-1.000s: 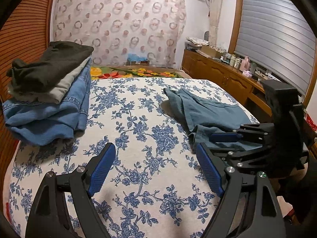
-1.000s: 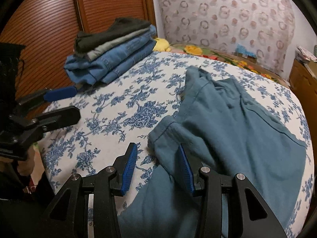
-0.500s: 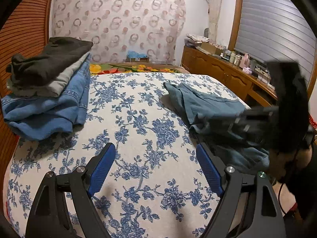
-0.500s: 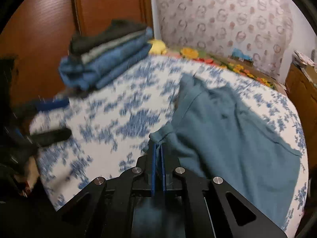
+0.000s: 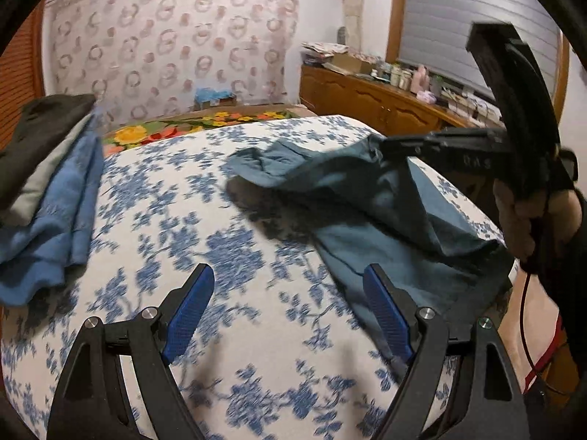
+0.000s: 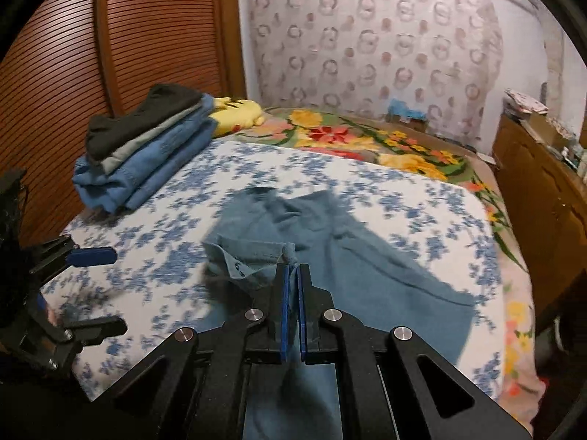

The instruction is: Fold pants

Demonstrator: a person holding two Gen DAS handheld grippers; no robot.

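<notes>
Teal cloth, the pants (image 6: 330, 256), lies rumpled across the floral bed (image 6: 176, 267). The right tongs (image 6: 291, 282) are clamped tight on a bunched bit at the waistband, lifting it clear of the cover. The left tongs (image 5: 290, 311) gape wide over the bedspread with nothing between them, just beside the trailing cloth. That pinch looks thin to me: a hard tug could slip it free, or drag the legs into a twist.

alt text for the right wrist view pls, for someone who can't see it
The right gripper, shut, pinches a bunched edge of teal pants and holds it raised above a blue-flowered bedspread. The open left gripper hovers at left; a stack of folded clothes sits by a wooden door.
</notes>
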